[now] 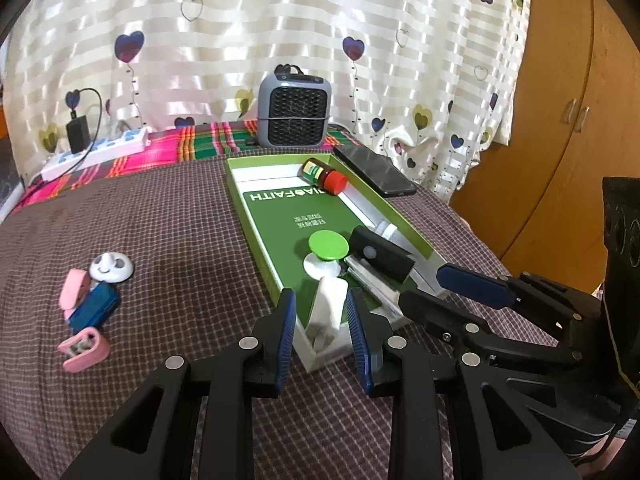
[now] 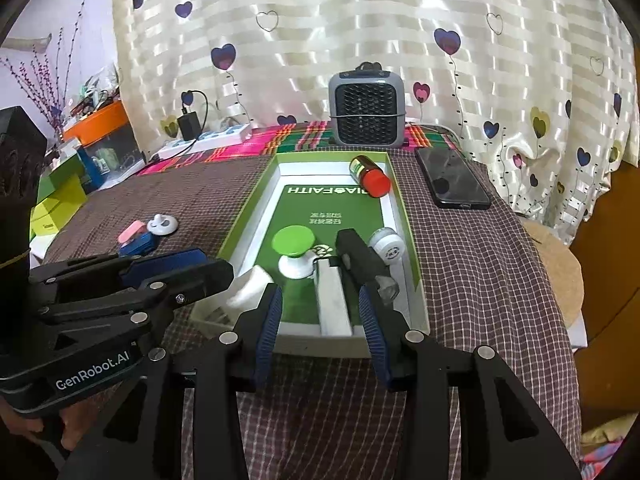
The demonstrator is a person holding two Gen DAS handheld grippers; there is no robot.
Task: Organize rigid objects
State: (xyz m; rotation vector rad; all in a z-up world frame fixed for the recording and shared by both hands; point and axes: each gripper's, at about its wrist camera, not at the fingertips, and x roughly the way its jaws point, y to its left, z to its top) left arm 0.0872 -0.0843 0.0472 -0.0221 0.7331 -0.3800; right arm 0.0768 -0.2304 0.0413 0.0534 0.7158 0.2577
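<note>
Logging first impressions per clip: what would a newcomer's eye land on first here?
The green box lies mid-table, with a red-capped bottle at its far end and a bright green disc nearer. Both claws, left and right, hover open at its near end. Small pink and blue items lie on the cloth to the left.

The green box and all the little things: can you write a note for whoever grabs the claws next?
Left claw: open, empty, at the near corner of the green box, a white tube lying in the box in line between its fingers.
Right claw: open, empty, at the box's near edge, over a white bar.
In the box: red-capped bottle, green-topped knob, black block, white jar, tube and bar.
Still on the cloth, left of the box: white disc, blue piece, two pink pieces.
Left to do: move those four into the box.
</note>
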